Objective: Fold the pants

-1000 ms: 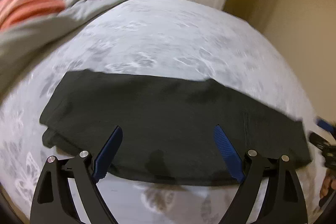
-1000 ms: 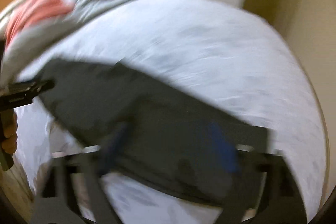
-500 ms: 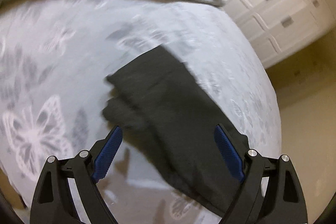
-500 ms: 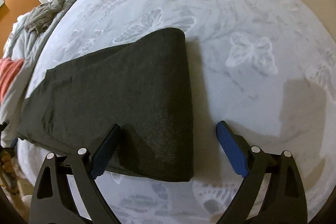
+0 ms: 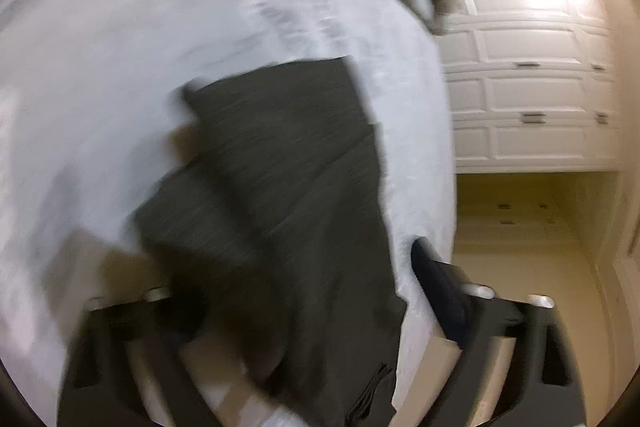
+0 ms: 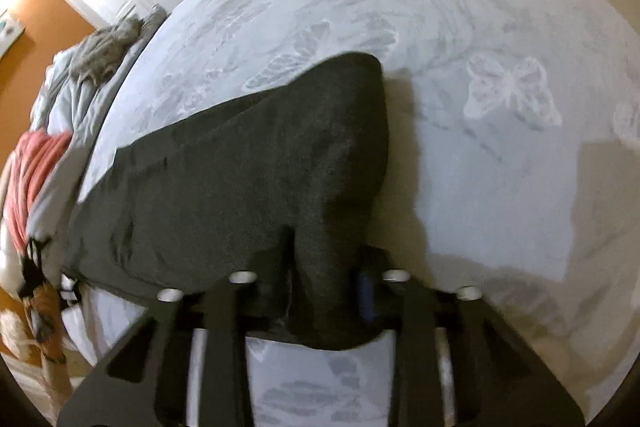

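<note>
pants [image 6: 248,179]: dark knit, folded flat | bedspread [image 6: 500,155]: pale, butterfly-embossed | right gripper [image 6: 320,291]: closing, pinching pants edge | left gripper [image 5: 304,287]: closing, pants between jaws, grip unclear

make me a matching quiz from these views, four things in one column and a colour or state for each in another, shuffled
Things:
1. pants
2. bedspread
3. wardrobe doors
4. right gripper

Colours or states:
A. white, panelled
B. closing on a bunched fold of cloth
C. dark grey, lying on the bed
D. pale with butterfly print

Pairs: 1-C, 2-D, 3-A, 4-B
</note>
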`<state>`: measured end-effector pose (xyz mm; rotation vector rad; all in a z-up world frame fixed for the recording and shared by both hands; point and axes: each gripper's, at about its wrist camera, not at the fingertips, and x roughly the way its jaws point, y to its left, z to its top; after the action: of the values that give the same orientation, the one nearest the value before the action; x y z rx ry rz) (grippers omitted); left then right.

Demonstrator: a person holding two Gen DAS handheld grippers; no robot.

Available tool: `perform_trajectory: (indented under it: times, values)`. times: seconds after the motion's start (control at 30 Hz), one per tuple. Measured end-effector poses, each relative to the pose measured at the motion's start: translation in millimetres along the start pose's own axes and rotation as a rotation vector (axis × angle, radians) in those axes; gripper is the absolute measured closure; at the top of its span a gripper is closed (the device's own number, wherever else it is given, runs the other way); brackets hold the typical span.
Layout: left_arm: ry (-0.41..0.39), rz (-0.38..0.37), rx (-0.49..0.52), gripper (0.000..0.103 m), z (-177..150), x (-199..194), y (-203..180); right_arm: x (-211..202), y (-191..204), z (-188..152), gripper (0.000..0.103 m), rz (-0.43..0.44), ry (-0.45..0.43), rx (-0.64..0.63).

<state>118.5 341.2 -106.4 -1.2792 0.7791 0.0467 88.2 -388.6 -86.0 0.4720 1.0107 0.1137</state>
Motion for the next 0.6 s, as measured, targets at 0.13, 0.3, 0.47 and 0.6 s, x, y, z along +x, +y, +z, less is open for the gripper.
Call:
perform_trajectory:
  times: [0.13, 0.3, 0.47, 0.6]
  values:
    - [0.045, -0.027, 0.067, 0.096, -1, -11, -22, -53, 3, 11, 0.091, 0.096, -0.082, -0.03]
    - [0.132, 0.043, 0.166, 0.095, -22, -39, -27, -70, -31, -3, 0.09, -0.017, -0.047, -0.005]
    - [0.207, 0.173, 0.075, 0.091, -28, -10, 12, -31, -41, -8, 0.074, -0.168, 0.1, 0.035]
    - [0.193, 0.189, 0.105, 0.088, -29, -14, 2, -73, 9, 0, 0.054, -0.343, -0.164, -0.098]
